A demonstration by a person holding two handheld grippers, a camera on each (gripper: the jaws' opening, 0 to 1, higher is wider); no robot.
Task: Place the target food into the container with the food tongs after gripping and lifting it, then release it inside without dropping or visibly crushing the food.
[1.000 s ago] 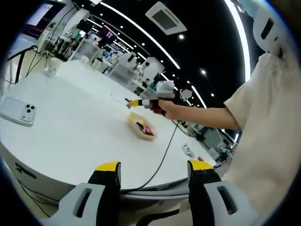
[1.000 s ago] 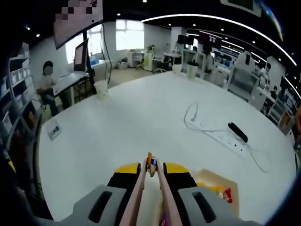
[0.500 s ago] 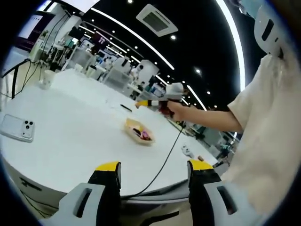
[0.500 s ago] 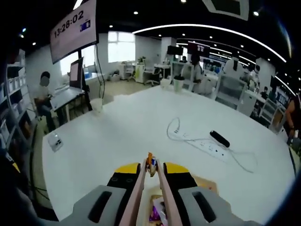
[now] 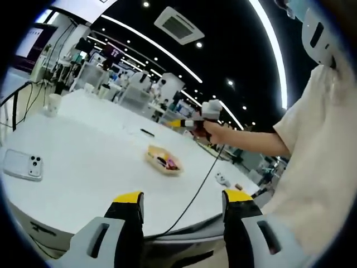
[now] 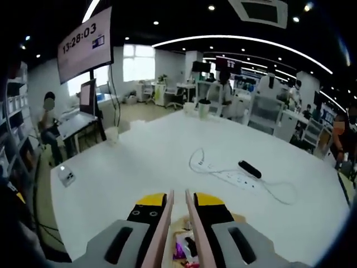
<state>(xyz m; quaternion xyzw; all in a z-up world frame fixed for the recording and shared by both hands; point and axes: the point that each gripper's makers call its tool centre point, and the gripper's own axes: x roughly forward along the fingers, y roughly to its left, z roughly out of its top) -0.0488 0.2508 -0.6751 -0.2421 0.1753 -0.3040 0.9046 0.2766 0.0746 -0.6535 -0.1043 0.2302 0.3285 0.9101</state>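
Observation:
In the right gripper view my right gripper (image 6: 179,198) is shut on the pink food tongs (image 6: 165,223). The tongs' two arms stand slightly apart with nothing between their tips. Right under them sits the tan container (image 6: 239,219) with colourful wrapped food (image 6: 185,247) inside. In the left gripper view the same container (image 5: 162,159) rests mid-table. A person's hand holds the right gripper (image 5: 192,121) above and just beyond it. My left gripper (image 5: 183,196) is open and holds nothing, near the table's front edge.
A phone (image 5: 21,165) lies at the left of the round white table (image 5: 83,167); a cable (image 5: 195,190) runs off the front edge. A power strip (image 6: 228,177), a black object (image 6: 249,168) and cups (image 6: 111,134) lie further out. A person (image 6: 47,120) sits beyond.
The small orange piece pinched at the tongs' tips is gone from them, and the tongs' arms have parted a little. The right gripper has risen above the container.

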